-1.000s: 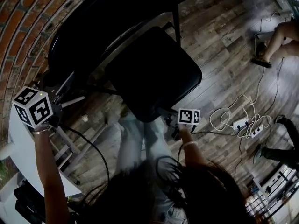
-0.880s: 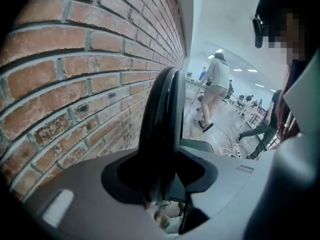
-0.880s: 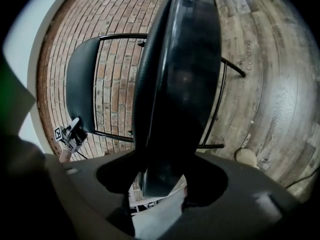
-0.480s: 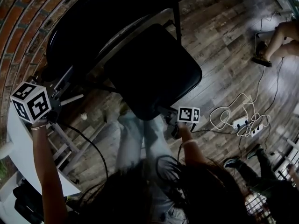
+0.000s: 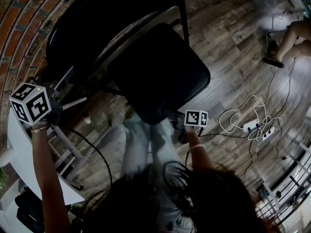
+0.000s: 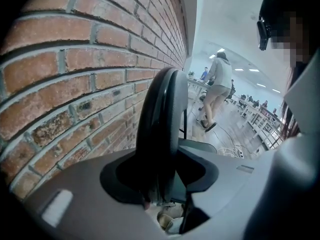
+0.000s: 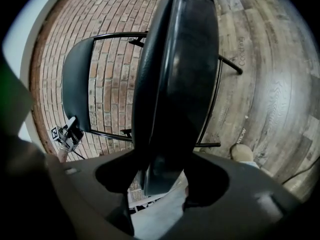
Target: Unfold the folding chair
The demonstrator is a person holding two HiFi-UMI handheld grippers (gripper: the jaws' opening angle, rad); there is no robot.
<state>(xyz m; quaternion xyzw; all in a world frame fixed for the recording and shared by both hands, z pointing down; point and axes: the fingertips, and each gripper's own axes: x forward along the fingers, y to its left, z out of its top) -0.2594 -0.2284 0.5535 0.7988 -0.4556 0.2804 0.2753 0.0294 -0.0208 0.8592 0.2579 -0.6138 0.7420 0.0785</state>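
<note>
A black folding chair stands open by the brick wall, its seat (image 5: 160,72) level and its backrest (image 5: 97,28) towards the wall. My left gripper (image 5: 57,101) is at the backrest's left edge. In the left gripper view that edge (image 6: 160,124) stands between the jaws of the left gripper (image 6: 162,184), which are opening, with dark gaps on both sides. My right gripper (image 5: 176,119) is at the seat's near corner. The seat edge (image 7: 175,74) lies between the opening jaws of the right gripper (image 7: 160,179), and the backrest (image 7: 77,84) shows beyond it.
A brick wall (image 5: 29,18) runs behind the chair. A white table (image 5: 19,149) is at the left. White cables and power strips (image 5: 252,127) lie on the wood floor at the right. A seated person's legs (image 5: 291,38) are at the top right. My own legs (image 5: 141,144) are below the seat.
The left gripper's cube has drifted slightly up and left. A person's feet that crossed the lower right have left the view. The chair has not moved.
</note>
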